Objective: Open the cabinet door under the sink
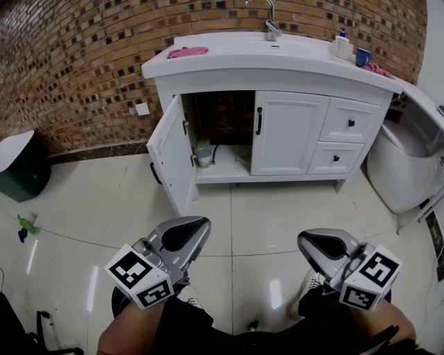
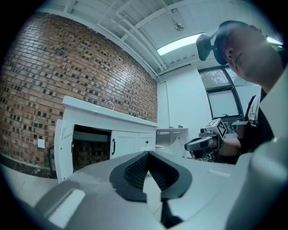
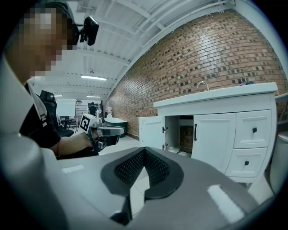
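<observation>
The white sink cabinet [image 1: 277, 66] stands against the brick wall. Its left door [image 1: 170, 156] is swung open toward me, showing a dark inside [image 1: 223, 121] with a small cup [image 1: 204, 157]. The right door [image 1: 288, 132], with a black handle [image 1: 259, 120], is closed. My left gripper [image 1: 198, 225] and right gripper [image 1: 309, 243] hover low over the floor, well short of the cabinet, both shut and holding nothing. In the left gripper view the pads [image 2: 135, 170] meet at the tip, with the open door [image 2: 63, 143] far off. The right gripper view shows the same open door [image 3: 150, 130].
Two drawers [image 1: 349, 121] sit right of the doors. On the countertop are a faucet [image 1: 270, 21], a pink cloth [image 1: 186, 51], a soap bottle [image 1: 341, 45] and a blue cup [image 1: 362, 57]. A white tub [image 1: 409, 159] stands at right, a dark bin [image 1: 21, 166] at left.
</observation>
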`<state>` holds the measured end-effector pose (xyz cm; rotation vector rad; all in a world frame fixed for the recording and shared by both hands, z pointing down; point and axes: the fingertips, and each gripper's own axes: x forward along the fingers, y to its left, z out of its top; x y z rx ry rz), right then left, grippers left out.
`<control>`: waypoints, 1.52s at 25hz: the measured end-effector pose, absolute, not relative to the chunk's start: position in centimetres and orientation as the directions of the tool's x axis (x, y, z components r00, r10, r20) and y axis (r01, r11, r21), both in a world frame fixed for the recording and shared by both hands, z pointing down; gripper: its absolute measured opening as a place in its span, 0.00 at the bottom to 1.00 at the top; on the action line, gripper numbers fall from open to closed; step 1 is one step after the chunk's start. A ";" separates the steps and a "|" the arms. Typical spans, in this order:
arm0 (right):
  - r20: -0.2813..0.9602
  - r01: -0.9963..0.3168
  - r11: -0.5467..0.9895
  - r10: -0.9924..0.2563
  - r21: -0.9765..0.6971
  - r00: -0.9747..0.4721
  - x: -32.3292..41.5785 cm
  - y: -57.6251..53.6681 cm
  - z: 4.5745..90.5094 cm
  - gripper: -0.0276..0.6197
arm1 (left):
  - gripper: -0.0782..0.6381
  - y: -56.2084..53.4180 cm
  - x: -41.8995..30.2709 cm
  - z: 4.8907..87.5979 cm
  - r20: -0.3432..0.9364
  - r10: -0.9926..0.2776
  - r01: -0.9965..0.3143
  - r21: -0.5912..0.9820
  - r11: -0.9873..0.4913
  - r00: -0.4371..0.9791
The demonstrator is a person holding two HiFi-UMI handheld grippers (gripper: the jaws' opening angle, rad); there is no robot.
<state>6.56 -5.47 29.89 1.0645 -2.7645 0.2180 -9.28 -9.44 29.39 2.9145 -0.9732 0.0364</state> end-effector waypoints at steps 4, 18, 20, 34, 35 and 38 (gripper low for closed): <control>0.207 -0.664 0.745 -0.640 -0.068 -0.740 6.3 -5.2 29.6 0.05 | 0.12 -9.3 -9.3 29.4 0.045 -0.600 -0.601 0.058 -0.797 0.799; 0.207 -0.665 0.745 -0.644 -0.049 -0.737 6.1 -5.1 29.4 0.05 | 0.12 -9.4 -9.4 29.4 0.048 -0.601 -0.603 0.059 -0.795 0.797; 0.209 -0.664 0.746 -0.643 -0.045 -0.737 6.1 -5.1 29.4 0.05 | 0.12 -9.4 -9.4 29.4 0.048 -0.601 -0.603 0.060 -0.795 0.798; 0.219 -0.658 0.752 -0.637 -0.031 -0.739 5.6 -4.9 29.5 0.05 | 0.12 -9.4 -9.6 29.5 0.049 -0.605 -0.607 0.061 -0.792 0.795; 0.219 -0.658 0.752 -0.637 -0.031 -0.739 5.7 -5.0 29.5 0.05 | 0.12 -9.5 -9.6 29.6 0.050 -0.606 -0.608 0.063 -0.791 0.794; 0.217 -0.658 0.753 -0.638 -0.025 -0.739 5.7 -5.1 29.5 0.05 | 0.12 -9.7 -9.6 29.6 0.047 -0.610 -0.612 0.061 -0.788 0.791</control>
